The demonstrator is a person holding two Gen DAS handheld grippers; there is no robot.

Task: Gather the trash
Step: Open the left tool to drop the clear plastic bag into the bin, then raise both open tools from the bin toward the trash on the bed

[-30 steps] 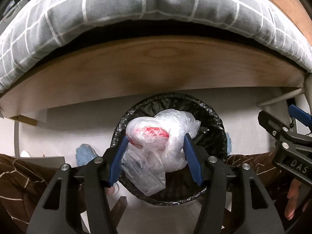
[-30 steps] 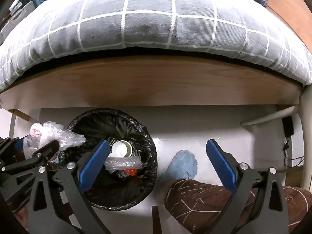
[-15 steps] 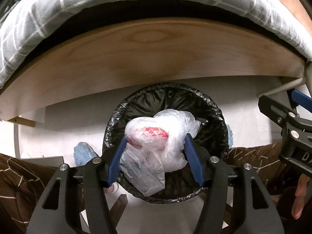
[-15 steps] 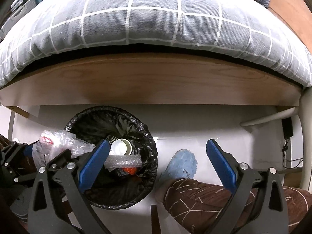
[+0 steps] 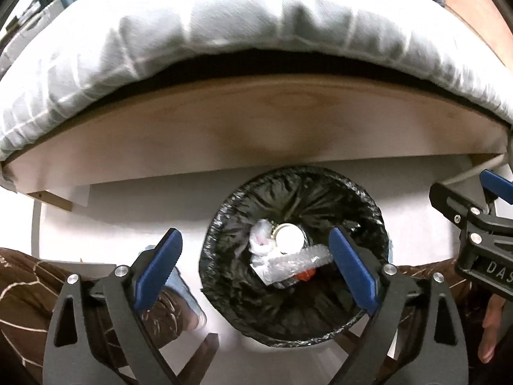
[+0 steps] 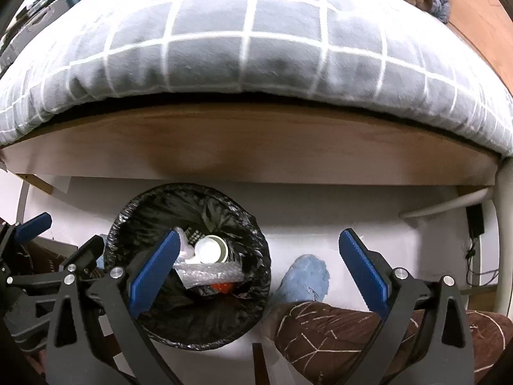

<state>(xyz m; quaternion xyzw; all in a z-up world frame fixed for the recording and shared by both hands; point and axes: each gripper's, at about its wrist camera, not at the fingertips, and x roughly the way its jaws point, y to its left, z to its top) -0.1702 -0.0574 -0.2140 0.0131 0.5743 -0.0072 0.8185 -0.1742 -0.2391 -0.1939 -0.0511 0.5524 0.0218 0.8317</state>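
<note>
Looking down along the left gripper (image 5: 255,264), we see its blue pads spreading apart with nothing between them, its right pad over the near edge of the bin (image 5: 378,221) and its left pad off to the side above the white floor (image 5: 128,205). Our right gripper (image 6: 258,272) is wide apart too and holds nothing; its left pad hangs over the bin's mouth and its right pad is above the bare floor. Under both tools are our legs in brown patterned trousers (image 6: 346,330), with a blue slipper (image 6: 306,279) on the floor just right of the bin.

The bin, lined with a black bag, stands on the floor between our feet. Inside it lies the trash: a crumpled clear plastic bag (image 5: 261,239) with a pink mark at the left, a white cup (image 5: 288,237) touching it, a strip of bubble wrap (image 5: 295,264) across the middle, and a bit of something red (image 5: 304,276) under that.

Beyond the bin runs the wooden bed frame (image 6: 256,147), and above it bulges the grey checked quilt (image 6: 243,54).
</note>
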